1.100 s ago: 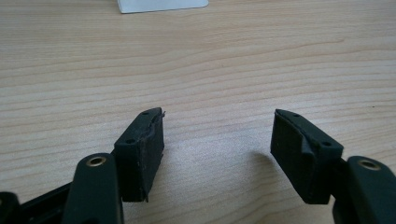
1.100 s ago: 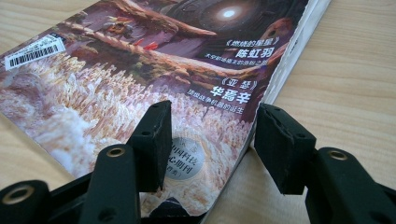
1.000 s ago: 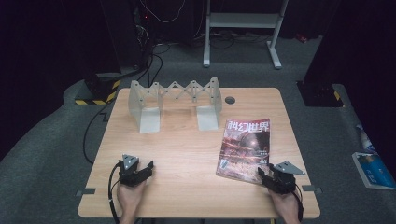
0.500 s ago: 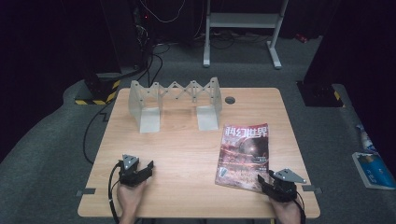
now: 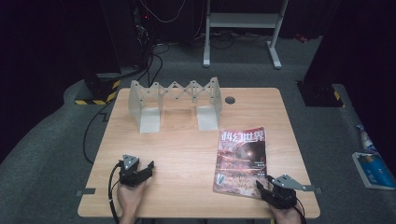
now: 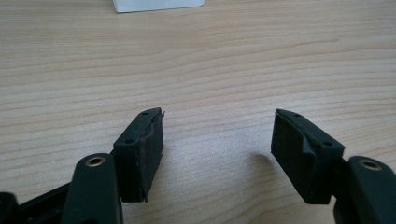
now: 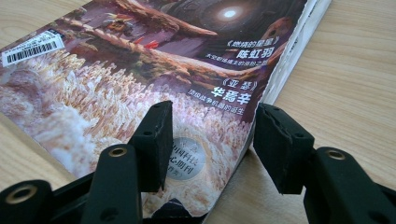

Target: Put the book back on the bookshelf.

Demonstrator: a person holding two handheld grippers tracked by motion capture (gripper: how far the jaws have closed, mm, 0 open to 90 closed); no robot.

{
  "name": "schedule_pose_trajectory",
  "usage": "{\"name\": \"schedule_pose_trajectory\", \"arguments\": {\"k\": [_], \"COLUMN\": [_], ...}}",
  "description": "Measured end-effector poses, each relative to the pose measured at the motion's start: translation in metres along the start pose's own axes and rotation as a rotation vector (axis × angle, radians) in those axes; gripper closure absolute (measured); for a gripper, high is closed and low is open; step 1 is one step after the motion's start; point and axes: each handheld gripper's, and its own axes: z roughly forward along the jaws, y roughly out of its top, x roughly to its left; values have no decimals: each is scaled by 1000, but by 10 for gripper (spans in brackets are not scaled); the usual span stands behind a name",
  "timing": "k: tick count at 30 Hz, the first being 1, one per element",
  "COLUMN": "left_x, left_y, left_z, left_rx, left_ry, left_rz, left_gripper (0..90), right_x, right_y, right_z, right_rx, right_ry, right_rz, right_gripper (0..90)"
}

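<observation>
At the near edge of the tabletop [image 5: 187, 154], the right gripper [image 5: 275, 189] sits at the magazine's near right corner, its fingers [image 7: 154, 140] standing apart: in the right gripper view one finger hangs over the cover just inside the corner and the other stands off the magazine's right edge above bare wood, so the corner lies between them, though whether either pad actually touches the paper is hard to judge from this angle. The magazine [image 5: 240, 161] lies flat on the right half of the tabletop, cover up, with its title toward the far side and a white barcode label near its near left corner. Across on the near left, well apart from the magazine, the left gripper [image 5: 140, 170] rests low over bare wood in the person's hand, its fingers [image 6: 142, 154] spread wide with nothing between them, as the left gripper view shows. Farther back, near the far edge, a pale folding rack [image 5: 175, 100] with a zigzag lattice stands upright on two flat feet, and a small round grommet [image 5: 229, 100] sits in the tabletop just to its right. Beyond the tabletop, on the dark floor, are cables and a white metal stand [image 5: 243, 28].
</observation>
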Motion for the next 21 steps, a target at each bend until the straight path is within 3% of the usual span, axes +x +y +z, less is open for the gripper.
{"name": "schedule_pose_trajectory", "arguments": {"k": [21], "left_x": [-1], "left_y": [0], "left_z": [-1], "left_rx": [4], "left_ry": [-19], "left_rz": [2], "left_gripper": [338], "right_x": [22], "right_y": [2], "right_z": [4], "right_rx": [-3], "right_ry": [60], "right_rz": [-25], "right_gripper": [479]}}
